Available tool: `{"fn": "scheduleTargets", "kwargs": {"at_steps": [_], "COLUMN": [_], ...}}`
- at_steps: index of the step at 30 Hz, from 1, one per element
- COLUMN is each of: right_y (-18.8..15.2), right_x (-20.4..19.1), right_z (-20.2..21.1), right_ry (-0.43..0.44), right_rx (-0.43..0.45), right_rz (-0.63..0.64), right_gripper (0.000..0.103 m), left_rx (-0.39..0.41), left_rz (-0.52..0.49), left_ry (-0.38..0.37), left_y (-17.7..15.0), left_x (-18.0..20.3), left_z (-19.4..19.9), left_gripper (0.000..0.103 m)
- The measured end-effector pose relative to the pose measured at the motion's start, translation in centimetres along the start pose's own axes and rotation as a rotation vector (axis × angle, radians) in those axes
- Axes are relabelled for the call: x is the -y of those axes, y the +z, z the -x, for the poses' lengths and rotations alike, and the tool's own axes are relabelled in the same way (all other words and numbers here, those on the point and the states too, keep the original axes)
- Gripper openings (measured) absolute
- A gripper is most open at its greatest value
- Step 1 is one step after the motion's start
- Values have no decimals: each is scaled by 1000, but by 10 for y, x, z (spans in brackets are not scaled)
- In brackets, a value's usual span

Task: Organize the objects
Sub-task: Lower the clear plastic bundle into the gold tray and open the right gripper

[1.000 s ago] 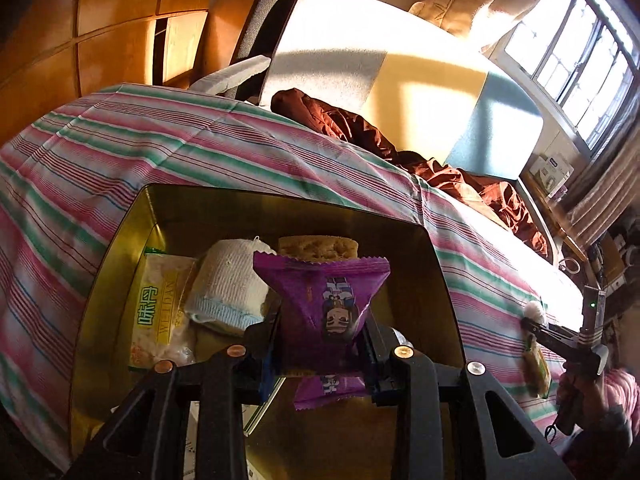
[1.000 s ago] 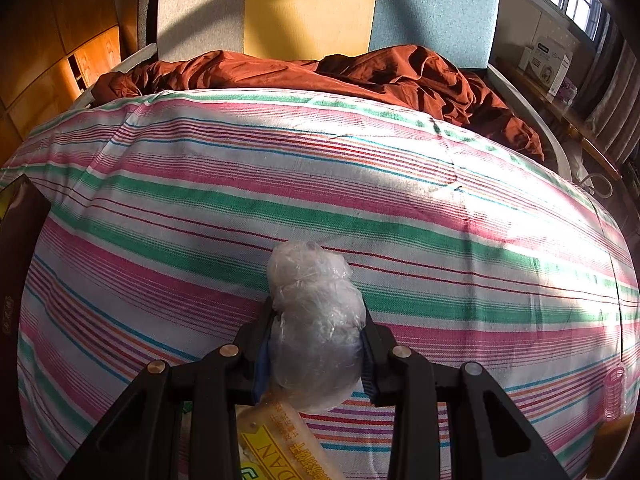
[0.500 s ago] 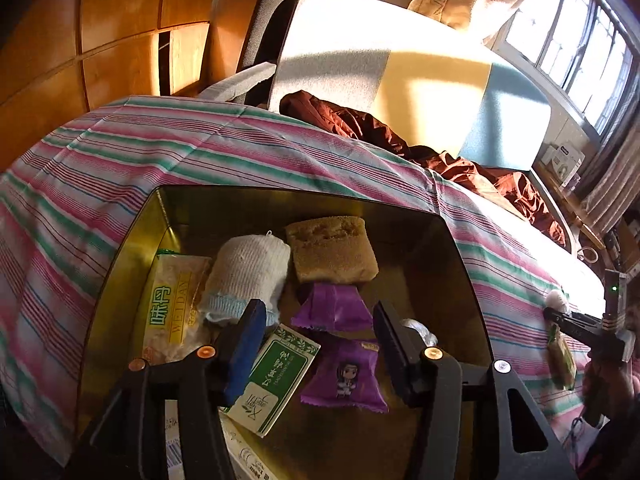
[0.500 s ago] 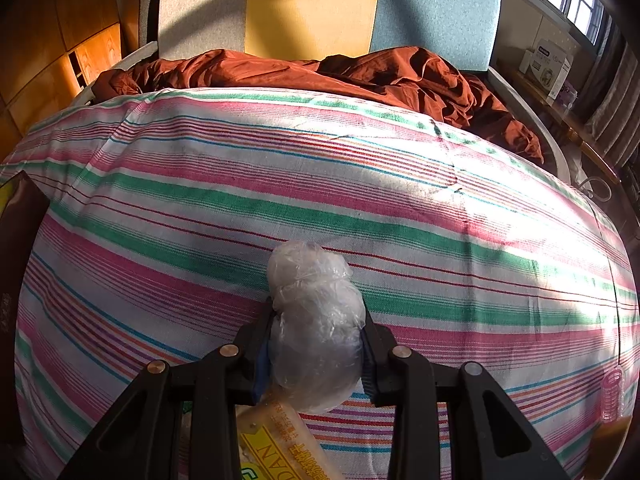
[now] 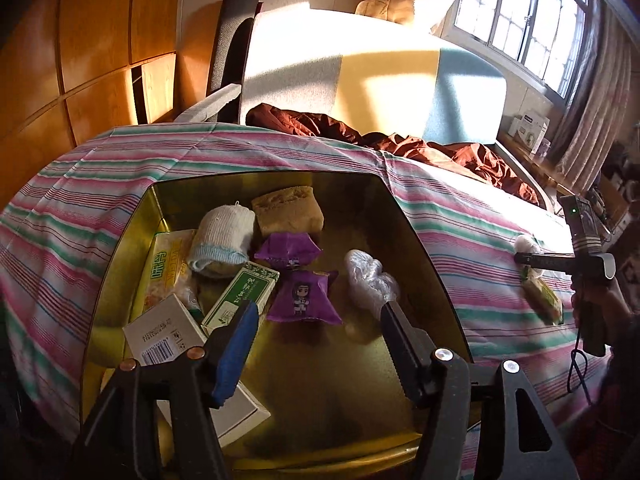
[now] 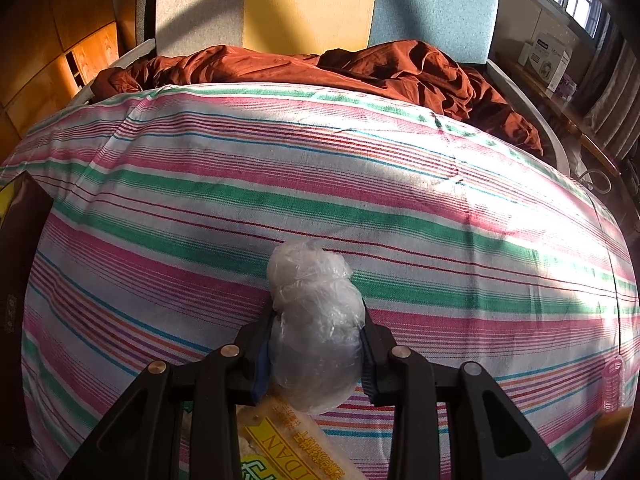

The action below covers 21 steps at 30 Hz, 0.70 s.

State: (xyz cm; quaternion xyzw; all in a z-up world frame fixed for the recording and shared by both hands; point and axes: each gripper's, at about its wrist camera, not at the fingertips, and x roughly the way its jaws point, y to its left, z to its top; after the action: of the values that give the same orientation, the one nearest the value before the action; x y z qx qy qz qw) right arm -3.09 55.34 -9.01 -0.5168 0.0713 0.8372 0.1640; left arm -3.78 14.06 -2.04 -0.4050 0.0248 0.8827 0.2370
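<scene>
The left gripper (image 5: 316, 316) hangs over a gold tin (image 5: 404, 216) that stands on a striped cloth (image 5: 80, 184). Its jaws have just been opening and they now stand apart with nothing between them. Below them, on the floor of the tin, lies a purple packet (image 5: 302, 298) with a cartoon figure, flat, and a second purple packet (image 5: 287, 249) lies just behind it. Left of these is a green and white box (image 5: 240, 296), and further left a yellow packet (image 5: 166, 268) and a white box (image 5: 168, 330) with a barcode. At the back of the tin a rolled white sock (image 5: 222, 240) leans beside a brown sponge (image 5: 288, 212). A crumpled clear wrap (image 5: 368, 280) lies on the right side of the tin, near the right finger. The right gripper (image 6: 316, 344) is closed on a clear plastic bundle (image 6: 316, 320), which the pads press from both sides; it is held above the cloth. Under this bundle lies a yellow snack packet (image 6: 288, 440), perhaps touching it, but the view does not show this well. In the left view, a hand (image 5: 596, 304) holds this gripper at the right edge of the cloth, well apart from the tin. Behind the cloth lies a brown blanket (image 6: 360, 68).
</scene>
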Motion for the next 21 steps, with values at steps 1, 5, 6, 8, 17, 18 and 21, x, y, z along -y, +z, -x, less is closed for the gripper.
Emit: {"fn": "scheduleTargets", "kwargs": {"at_steps": [1,5,6,8,17,18,21], "right_y": [0,0,0,1,7,7,8], "right_x": [-1,-5,-7,-15,-81,-93,-129], "right_z": [0,4,5,14,61,67,83], "right_ry": [-3,-13,-13,-16,108,134,205], "right_rx": [0,2,7,35,144,154,183], "right_rz": [1,5,8,23,67,77,107], "right_gripper": [34,34,34,34,34,34,34], "left_rx": [-5,-10,-9,0,51,54,53], "left_rz": [-2,-7,-8,-20,-63,-62,-47], "left_ry": [-5,-2,1,8,21,22,14], "left_y": [-2,-6,-7,-7,-10,-10,-12], "left_x": [1,4,4,4,0,-1,-6], "left_z": [0,1,3,7,24,25,27], "left_gripper": [64,64,64,64,65,65,66]}}
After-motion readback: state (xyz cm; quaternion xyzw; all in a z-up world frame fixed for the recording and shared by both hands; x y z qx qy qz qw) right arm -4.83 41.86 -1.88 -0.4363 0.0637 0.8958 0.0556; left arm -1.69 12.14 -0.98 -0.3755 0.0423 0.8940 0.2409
